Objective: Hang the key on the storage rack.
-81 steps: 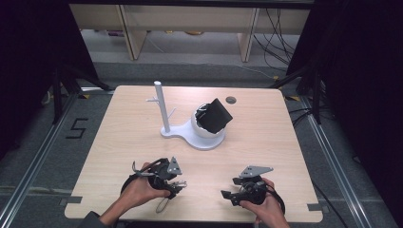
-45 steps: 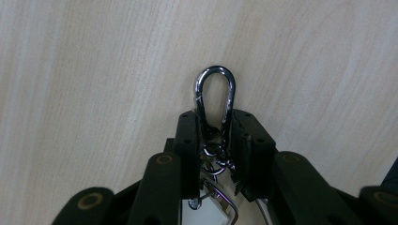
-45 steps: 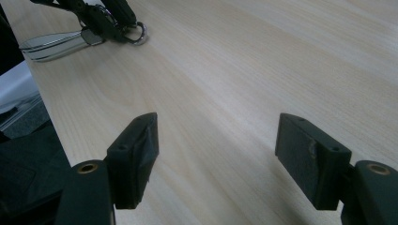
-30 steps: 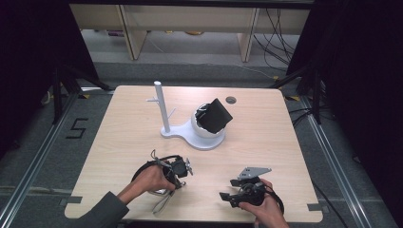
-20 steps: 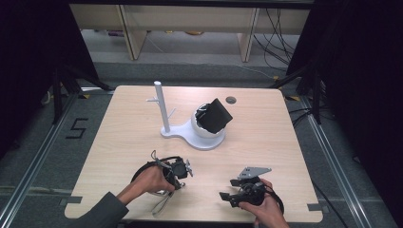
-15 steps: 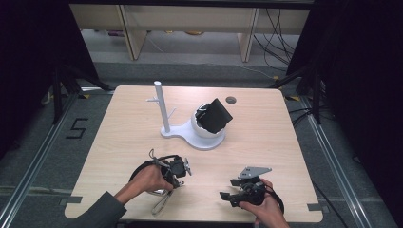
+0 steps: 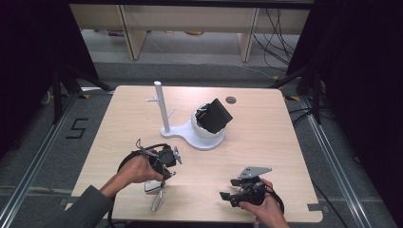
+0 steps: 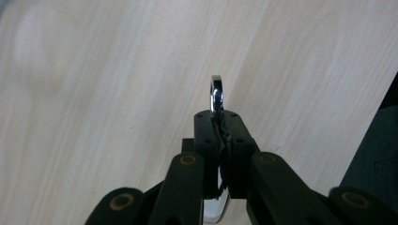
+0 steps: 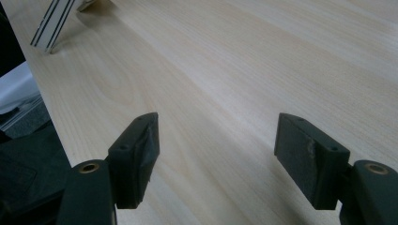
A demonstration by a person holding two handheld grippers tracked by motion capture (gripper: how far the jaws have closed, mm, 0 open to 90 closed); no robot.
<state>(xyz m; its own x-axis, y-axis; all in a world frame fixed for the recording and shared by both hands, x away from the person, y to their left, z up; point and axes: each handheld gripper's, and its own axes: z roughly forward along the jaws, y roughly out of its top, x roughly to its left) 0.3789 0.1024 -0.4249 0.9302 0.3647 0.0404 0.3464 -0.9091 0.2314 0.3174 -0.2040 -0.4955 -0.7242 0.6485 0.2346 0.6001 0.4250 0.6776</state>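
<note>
Clamped tight, the left gripper [image 7: 159, 183] has its two black jaws pressed together on a shiny chrome metal ring with a flat silvery tag hanging from it [image 8: 216, 96]; in the left gripper view the ring pokes out edge-on just past the jaw tips, at twelve o'clock from them, while the tag end shows below the pads. From the high view the ring and tag [image 7: 156, 195] hang beneath the gripper, just above the pale wooden table [image 7: 266, 137].

Doing this step well, I judge, means keeping the squeeze firm, since the hold is on a thin, slick edge that could twist or slip, and lifting straight and slowly so the dangling part does not swing.

At about four o'clock from the left gripper, the right gripper [image 7: 232, 194] rests low near the table's front edge, its jaws spread wide with nothing between them, only bare wood showing through the gap.

Farther out, at roughly one o'clock, stands a white plastic stand with an upright post [image 7: 164, 111] and a rounded cup holding a black boxy block [image 7: 215, 116], well apart from both grippers.
</note>
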